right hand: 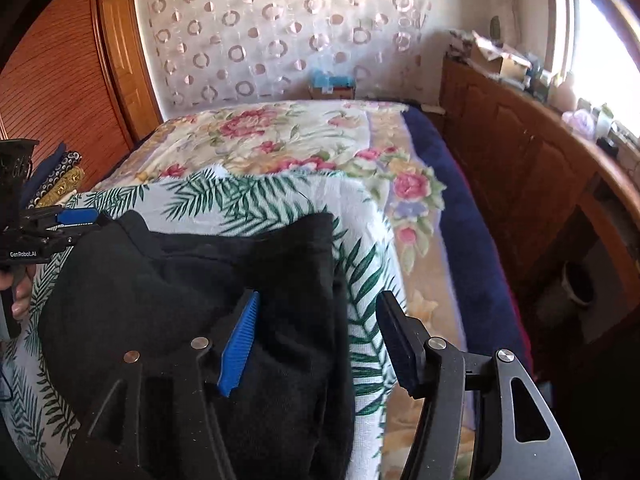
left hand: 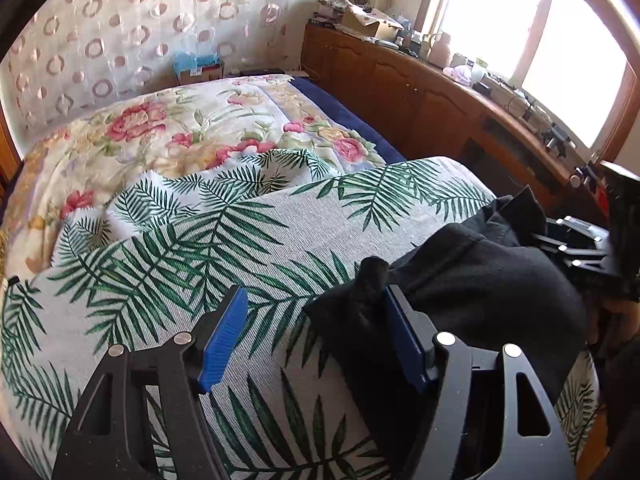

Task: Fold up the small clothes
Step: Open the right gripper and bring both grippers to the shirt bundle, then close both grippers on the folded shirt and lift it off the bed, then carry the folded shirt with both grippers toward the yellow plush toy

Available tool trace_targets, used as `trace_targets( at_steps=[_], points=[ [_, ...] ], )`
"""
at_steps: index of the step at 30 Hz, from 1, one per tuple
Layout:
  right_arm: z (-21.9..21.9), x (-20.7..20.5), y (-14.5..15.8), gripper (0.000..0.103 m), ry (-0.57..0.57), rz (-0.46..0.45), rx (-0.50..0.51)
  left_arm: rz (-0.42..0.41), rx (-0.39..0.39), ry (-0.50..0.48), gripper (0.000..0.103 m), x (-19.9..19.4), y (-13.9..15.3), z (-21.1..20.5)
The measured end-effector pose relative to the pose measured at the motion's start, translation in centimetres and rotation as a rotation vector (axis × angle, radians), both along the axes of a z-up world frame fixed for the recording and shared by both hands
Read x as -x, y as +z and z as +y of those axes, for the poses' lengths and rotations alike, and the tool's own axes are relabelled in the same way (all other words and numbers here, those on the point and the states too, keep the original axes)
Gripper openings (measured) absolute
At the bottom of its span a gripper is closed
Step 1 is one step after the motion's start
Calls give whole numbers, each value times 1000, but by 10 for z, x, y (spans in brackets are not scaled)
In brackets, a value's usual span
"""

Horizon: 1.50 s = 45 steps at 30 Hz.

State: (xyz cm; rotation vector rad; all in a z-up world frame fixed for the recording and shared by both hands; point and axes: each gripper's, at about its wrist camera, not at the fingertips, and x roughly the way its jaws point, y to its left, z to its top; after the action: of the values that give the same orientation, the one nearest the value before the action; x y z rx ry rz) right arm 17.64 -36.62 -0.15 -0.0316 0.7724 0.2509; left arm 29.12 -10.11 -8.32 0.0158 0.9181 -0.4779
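A black garment [right hand: 192, 300] is seen lying bunched on a palm-leaf cloth [left hand: 224, 248], which is spread over a floral bedspread [left hand: 160, 128].

In the left wrist view, the left gripper [left hand: 312, 328] is held with its jaws parted and nothing pressed between the blue pads. A raised corner of the garment stands at about one o'clock from the gap, against the outer face of the right-hand finger [left hand: 404, 336]; whether cloth and finger actually touch cannot be settled, since dark fabric merges with dark metal there. The bulk of the garment is spread away toward three o'clock, where the other gripper is glimpsed at the frame's edge.

In the right wrist view, the right gripper [right hand: 320, 340] is likewise released. Its left-hand finger [right hand: 238, 348] is seen over the black fabric, while its right-hand finger is over the leaf cloth; the garment's right edge runs through the gap between them, ungripped. The mass of the garment is spread toward nine and ten o'clock, where the left gripper appears, with part of a hand [right hand: 20, 292] below it.

A wooden cabinet [right hand: 520, 168] is ranged along the three o'clock side
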Motion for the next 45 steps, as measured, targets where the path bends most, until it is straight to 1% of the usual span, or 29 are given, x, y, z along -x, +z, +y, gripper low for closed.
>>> trace_targets(
  at_steps=[2, 6, 8, 11, 13, 14, 16, 17, 19, 21, 22, 23, 24, 25, 26, 27, 29, 33, 36, 38, 40, 45],
  points=[
    [-3, -4, 2, 61, 6, 6, -25, 5, 24, 2, 70, 3, 2, 1],
    [-6, -7, 6, 61, 17, 12, -39, -1, 82, -1, 70, 10, 10, 4],
    [-7, -8, 4, 61, 25, 20, -49, 0, 115, -22, 70, 15, 14, 2],
    [-8, -10, 4, 58, 41, 24, -58, 10, 105, -37, 70, 17, 11, -5],
    [-7, -12, 0, 47, 62, 25, -70, 37, 96, -34, 70, 12, 5, -7],
    [-6, -13, -1, 46, 67, 27, -71, 52, 102, -31, 70, 10, 2, -7],
    [-5, -14, -3, 35, 89, 28, -80, 81, 123, -29, 70, 7, -1, -5],
    [-5, -14, -3, 33, 95, 28, -80, 89, 133, -29, 70, 7, -2, -6],
    [-4, -14, -5, 25, 110, 24, -84, 103, 145, -31, 70, 6, -6, -6],
    [-4, -14, -5, 21, 115, 14, -73, 106, 163, -32, 69, 7, -7, -7],
    [-2, -14, -7, 20, 114, 8, -72, 111, 172, -43, 64, 7, -8, -8],
    [-1, -13, -7, 19, 114, 0, -71, 115, 182, -52, 54, 7, -8, -8],
    [-2, -12, -7, 18, 112, -10, -69, 124, 202, -67, 48, 8, -8, -9],
    [0, -10, -8, 17, 107, -19, -72, 132, 221, -86, 32, 9, -6, -11],
    [0, -8, -8, 16, 102, -30, -76, 130, 221, -93, 21, 9, -4, -12],
    [0, -6, -6, 16, 97, -44, -80, 113, 204, -94, 17, 12, -1, -14],
    [1, 0, -4, 15, 87, -75, -84, 58, 196, -109, 14, 22, 12, -15],
    [4, 16, 9, 14, 79, -157, -101, -26, 237, -112, 13, 41, 45, -3],
    [11, 28, 22, 13, 84, -228, -118, -102, 240, -96, 13, 56, 66, 10],
    [21, 34, 29, 12, 97, -268, -121, -147, 251, -77, 13, 67, 82, 25],
    [35, 37, 35, 12, 124, -300, -121, -186, 242, -51, 13, 74, 94, 40],
    [75, 33, 46, 12, 213, -349, -120, -256, 242, 23, 13, 98, 118, 92]
  ],
)
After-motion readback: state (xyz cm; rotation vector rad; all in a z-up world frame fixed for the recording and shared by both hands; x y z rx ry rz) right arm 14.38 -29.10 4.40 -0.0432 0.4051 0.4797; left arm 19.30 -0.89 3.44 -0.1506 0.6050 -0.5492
